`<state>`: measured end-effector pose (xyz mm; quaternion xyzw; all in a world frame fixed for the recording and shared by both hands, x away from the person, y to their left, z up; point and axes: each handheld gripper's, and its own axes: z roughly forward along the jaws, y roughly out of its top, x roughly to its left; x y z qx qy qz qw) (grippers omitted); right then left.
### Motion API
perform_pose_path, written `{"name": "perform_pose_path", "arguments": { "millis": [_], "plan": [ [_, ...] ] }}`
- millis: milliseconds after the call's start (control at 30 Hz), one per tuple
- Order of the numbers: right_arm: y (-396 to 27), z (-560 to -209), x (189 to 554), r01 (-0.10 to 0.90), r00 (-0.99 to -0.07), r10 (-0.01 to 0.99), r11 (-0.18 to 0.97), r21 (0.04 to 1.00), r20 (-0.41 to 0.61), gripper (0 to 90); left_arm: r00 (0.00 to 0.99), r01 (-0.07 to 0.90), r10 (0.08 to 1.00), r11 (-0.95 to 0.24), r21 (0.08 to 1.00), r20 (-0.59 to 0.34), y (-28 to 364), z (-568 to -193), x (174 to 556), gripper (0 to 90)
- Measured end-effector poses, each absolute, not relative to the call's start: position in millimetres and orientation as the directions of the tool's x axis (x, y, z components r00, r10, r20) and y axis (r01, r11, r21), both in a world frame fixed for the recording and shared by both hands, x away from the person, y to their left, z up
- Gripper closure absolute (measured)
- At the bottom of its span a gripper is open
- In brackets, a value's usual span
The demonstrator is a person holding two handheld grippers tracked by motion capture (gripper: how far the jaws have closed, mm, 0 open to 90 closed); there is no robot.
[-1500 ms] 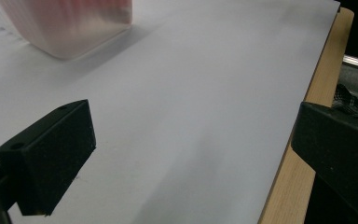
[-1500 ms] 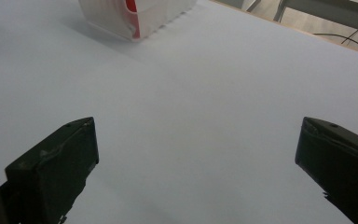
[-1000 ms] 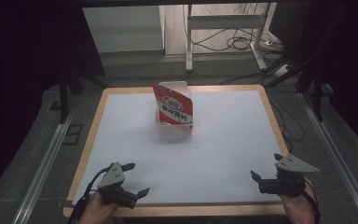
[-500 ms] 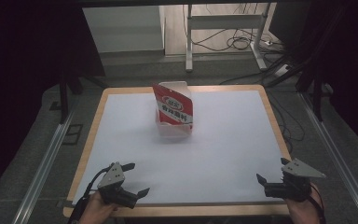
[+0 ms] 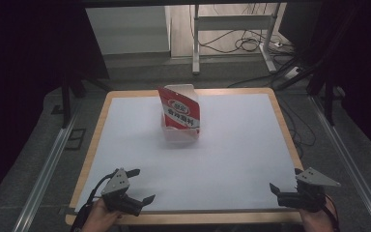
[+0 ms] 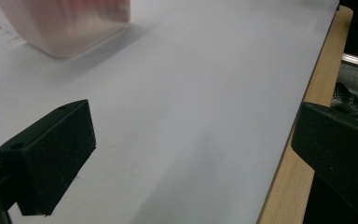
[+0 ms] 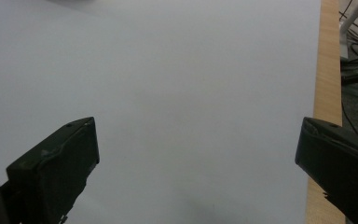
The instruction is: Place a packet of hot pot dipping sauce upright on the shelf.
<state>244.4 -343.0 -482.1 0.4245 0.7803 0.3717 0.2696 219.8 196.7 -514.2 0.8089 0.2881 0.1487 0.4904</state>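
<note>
left gripper [image 5: 134,187]: jaws wide, empty | right gripper [image 5: 290,190]: jaws wide, empty | risk: upright bag [image 5: 180,113] looked light, a careless nudge could topple it

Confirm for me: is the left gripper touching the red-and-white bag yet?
Apart. The high view shows the left gripper at the table's near edge, with bare white tabletop separating it from the bag.

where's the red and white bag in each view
High view: the bag stands upright at the table's far middle.
Left gripper view: only its blurred pale base shows, top left corner.
Right gripper view: I can't make it out.
Shared landmark: the table's wooden edge, at the right in both gripper views.
</note>
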Motion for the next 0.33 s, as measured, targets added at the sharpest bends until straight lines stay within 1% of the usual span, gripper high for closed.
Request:
{"name": "perform_pose_path", "arguments": {
  "millis": [200,333],
  "plan": [
    [-344.7,-485.9,246.2,0.488,-0.486,0.868,0.366,0.793,-0.101,0.0,0.790,0.320,0.611,-0.354,0.879,-0.042,196.5,-514.1,219.9,0.0],
    [-343.4,-486.3,247.2,0.485,-0.492,0.863,0.379,0.788,-0.112,0.0,0.790,0.322,0.611,-0.355,0.878,-0.043,196.2,-514.1,220.4,0.0]
  ]
}}
